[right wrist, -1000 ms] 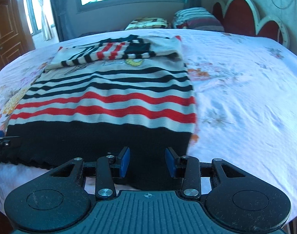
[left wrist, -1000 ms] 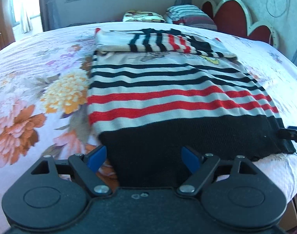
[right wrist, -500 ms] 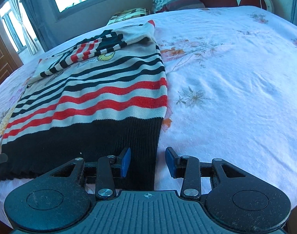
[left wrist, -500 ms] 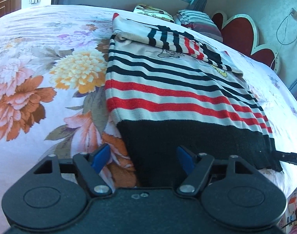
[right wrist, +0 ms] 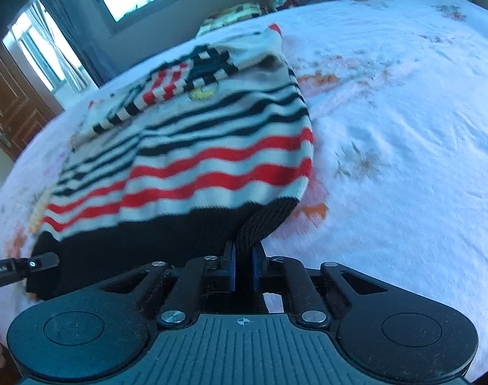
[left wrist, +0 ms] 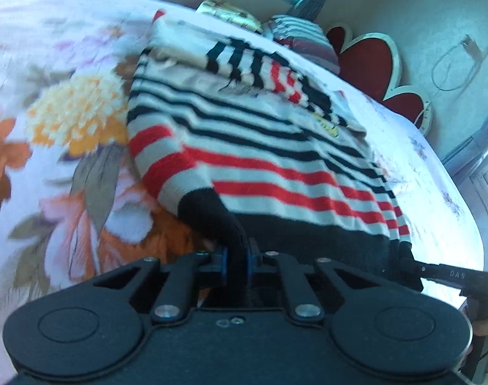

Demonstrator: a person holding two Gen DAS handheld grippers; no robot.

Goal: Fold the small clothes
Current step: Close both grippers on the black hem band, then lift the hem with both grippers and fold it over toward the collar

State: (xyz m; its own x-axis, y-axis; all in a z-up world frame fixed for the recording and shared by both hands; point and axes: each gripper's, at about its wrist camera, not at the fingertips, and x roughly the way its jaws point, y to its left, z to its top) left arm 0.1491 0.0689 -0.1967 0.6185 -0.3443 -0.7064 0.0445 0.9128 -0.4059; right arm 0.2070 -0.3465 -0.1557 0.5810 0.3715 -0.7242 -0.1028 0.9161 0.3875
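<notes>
The striped sweater (left wrist: 269,160) lies flat on the floral bedspread (right wrist: 404,128), its long axis running from black hem nearest the cameras toward the pillows and red headboard (left wrist: 369,61). The left gripper (left wrist: 236,256) and right gripper (right wrist: 243,264) have just closed, each pinching a hem corner.

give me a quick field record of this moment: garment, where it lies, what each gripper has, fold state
garment: striped sweater, red, black and cream bands, black hem
surface: bed with floral sheet
left gripper: jaws just closed, shut on the hem's left corner
right gripper: jaws just closed, shut on the hem's right corner
hem: both corners bunched up off the sheet
sleeves: already folded across the chest at the far end
fold state: bottom half not yet folded over
background: pillows and red headboard
</notes>
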